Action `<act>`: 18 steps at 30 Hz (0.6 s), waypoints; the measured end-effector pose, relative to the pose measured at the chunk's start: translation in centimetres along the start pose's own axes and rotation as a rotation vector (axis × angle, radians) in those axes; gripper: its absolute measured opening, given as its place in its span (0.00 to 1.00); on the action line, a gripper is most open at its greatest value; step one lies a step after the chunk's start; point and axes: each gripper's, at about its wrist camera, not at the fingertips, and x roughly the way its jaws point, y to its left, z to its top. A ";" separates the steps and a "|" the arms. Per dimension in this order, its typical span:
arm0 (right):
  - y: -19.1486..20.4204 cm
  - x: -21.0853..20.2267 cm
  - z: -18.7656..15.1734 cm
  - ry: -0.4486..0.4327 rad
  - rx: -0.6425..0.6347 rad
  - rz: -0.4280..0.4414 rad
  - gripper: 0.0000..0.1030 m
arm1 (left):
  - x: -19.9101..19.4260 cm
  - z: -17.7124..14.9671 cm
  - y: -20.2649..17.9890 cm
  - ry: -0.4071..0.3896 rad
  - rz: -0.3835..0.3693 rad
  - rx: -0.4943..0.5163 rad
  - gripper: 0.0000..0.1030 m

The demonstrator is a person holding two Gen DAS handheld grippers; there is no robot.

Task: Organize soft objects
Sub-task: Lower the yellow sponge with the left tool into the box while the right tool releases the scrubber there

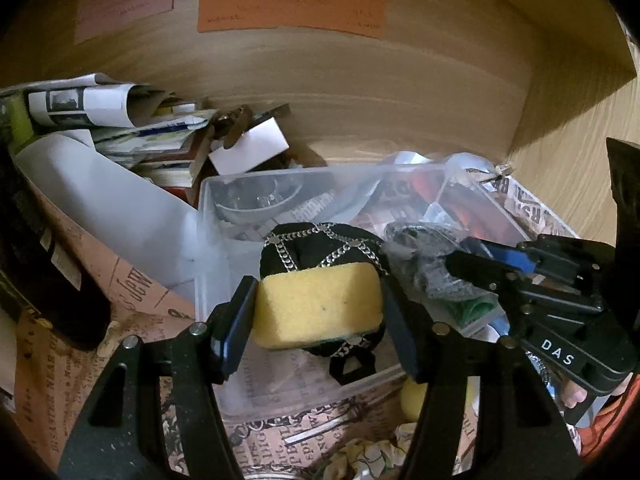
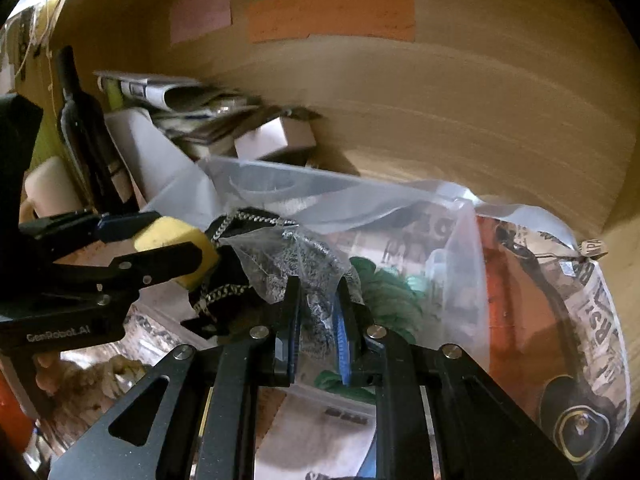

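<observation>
My left gripper (image 1: 318, 312) is shut on a yellow sponge (image 1: 320, 304) and holds it over a clear plastic bin (image 1: 208, 200). It also shows in the right wrist view (image 2: 176, 256). Under the sponge lies a black pouch with silver chains (image 1: 316, 244). My right gripper (image 2: 318, 316) is shut on a clear bag of grey speckled stuff (image 2: 296, 264), also seen in the left wrist view (image 1: 436, 268). A green yarn bundle (image 2: 384, 300) lies just right of it.
A wooden wall (image 1: 360, 92) with coloured paper notes (image 1: 292, 8) stands behind. Rolled papers and books (image 1: 120, 120) pile at the left, with a dark bottle (image 2: 80, 120). A clear bag of printed paper (image 2: 560, 320) sits at the right. A second yellow sponge (image 1: 414, 398) lies below the bin.
</observation>
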 end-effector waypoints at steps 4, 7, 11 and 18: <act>0.1 0.3 -0.1 0.021 -0.010 -0.011 0.16 | 0.1 0.1 0.0 0.033 0.007 -0.017 0.70; 0.2 0.4 0.0 0.025 -0.010 -0.017 0.29 | -0.5 0.1 0.1 0.034 -0.018 -0.013 0.75; 0.2 -0.9 0.2 -0.019 -0.013 -0.038 0.45 | -1.9 0.2 0.0 0.009 -0.025 -0.015 0.77; 0.3 -5.4 0.6 -0.143 -0.010 -0.068 0.69 | -5.7 0.2 -0.2 -0.086 0.005 -0.001 0.91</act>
